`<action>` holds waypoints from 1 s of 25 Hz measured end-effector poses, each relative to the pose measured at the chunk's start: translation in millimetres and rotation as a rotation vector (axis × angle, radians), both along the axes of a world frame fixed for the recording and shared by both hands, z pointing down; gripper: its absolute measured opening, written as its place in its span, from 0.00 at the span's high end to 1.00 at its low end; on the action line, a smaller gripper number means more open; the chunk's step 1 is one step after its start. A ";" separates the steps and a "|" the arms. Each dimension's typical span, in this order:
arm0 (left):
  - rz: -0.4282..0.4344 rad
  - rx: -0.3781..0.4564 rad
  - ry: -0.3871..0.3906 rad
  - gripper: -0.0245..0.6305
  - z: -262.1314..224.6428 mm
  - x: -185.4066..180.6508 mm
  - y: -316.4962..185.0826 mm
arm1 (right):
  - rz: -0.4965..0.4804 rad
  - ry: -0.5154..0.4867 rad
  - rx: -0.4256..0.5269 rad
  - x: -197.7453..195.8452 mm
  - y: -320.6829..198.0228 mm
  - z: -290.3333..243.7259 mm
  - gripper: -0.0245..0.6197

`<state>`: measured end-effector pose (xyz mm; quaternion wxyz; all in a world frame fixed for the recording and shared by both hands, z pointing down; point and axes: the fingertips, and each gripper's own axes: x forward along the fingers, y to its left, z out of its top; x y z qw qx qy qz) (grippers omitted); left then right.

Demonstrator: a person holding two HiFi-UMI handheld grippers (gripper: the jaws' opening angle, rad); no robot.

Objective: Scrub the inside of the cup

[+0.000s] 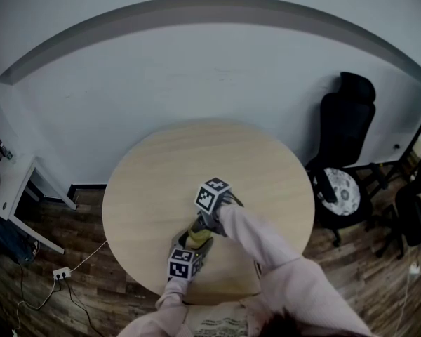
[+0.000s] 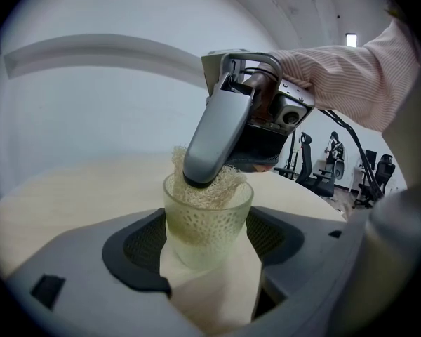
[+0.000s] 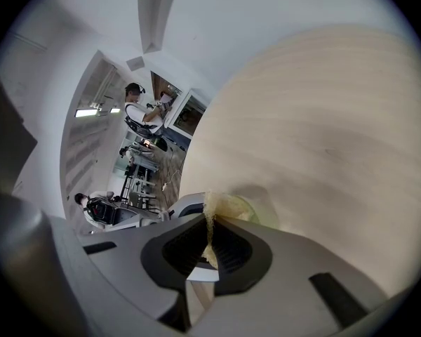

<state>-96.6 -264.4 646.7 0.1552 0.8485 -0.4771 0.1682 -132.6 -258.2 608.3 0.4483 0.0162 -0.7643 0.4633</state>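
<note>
My left gripper point(image 2: 209, 250) clamps the cup point(image 2: 208, 220) between wide-set jaws, pads against its sides; the cup sits at centre frame in the left gripper view, and over the table point(image 1: 266, 167) near its lower edge in the head view; my right gripper point(image 3: 209, 239) is pinched shut on a mesh scrubber point(image 2: 228, 183); the scrubber fills the cup's mouth, one corner standing above the rim at upper left.

Left gripper point(image 2: 209, 253) clamped wide on the cup point(image 2: 208, 220), right gripper point(image 3: 209, 230) angled steeply down, jaws pinched on the sponge point(image 2: 228, 182).
</note>
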 end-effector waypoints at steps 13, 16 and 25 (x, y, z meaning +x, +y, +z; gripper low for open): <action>-0.001 -0.004 0.011 0.38 -2.1 1.5 3.6 | 0.001 -0.015 -0.004 5.6 4.1 -1.0 0.92; -0.004 0.008 0.027 0.36 -8.5 1.4 2.9 | 0.010 -0.030 -0.010 7.1 3.6 -3.7 0.92; -0.033 0.003 0.058 0.35 -23.3 -14.2 18.5 | -0.009 -0.101 0.025 15.3 7.3 -22.2 0.92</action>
